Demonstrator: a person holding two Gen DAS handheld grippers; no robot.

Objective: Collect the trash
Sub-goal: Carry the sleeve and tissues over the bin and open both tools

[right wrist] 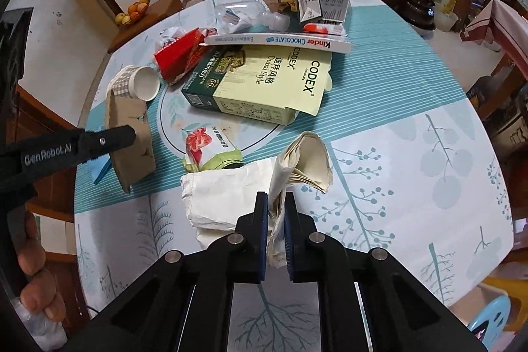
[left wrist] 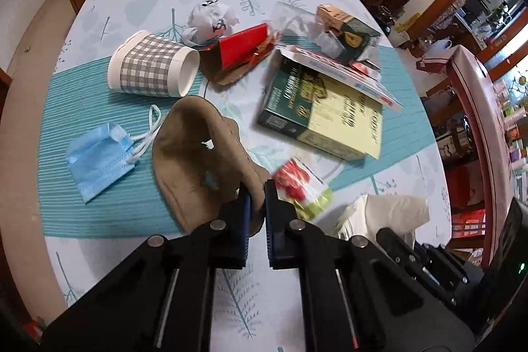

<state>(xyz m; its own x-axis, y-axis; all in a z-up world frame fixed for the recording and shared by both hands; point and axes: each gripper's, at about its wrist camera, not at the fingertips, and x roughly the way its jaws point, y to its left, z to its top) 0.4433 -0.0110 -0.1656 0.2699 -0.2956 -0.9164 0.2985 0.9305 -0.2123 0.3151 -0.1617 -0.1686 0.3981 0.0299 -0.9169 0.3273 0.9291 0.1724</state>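
Two pieces of litter are pinched at once over a cluttered tabletop (right wrist: 412,154) covered in a teal-and-white leaf-print cloth. The left hand-held gripper (left wrist: 258,203) is clenched on the near edge of a flattened brown cardboard sleeve (left wrist: 194,160), while the right hand-held gripper (right wrist: 275,213) grips a crumpled off-white paper bag (right wrist: 231,197) between its blue pads. Both pieces seem to be grasped but not yet carried off, so the collecting looks barely begun.

Still lying ahead of the grippers are a grey-checked paper cup (left wrist: 151,65) on its side, a torn red carton (left wrist: 244,47), a green-and-cream chocolate box (right wrist: 264,81), a red-and-green snack wrapper (right wrist: 211,150), a white plastic bag (left wrist: 208,20) and more packaging beyond. No bin appears in either view.

Only the left wrist view shows a crumpled blue face mask (left wrist: 99,157), left of the sleeve. Only the right wrist view shows the person's fingers (right wrist: 36,269) around the other handle.
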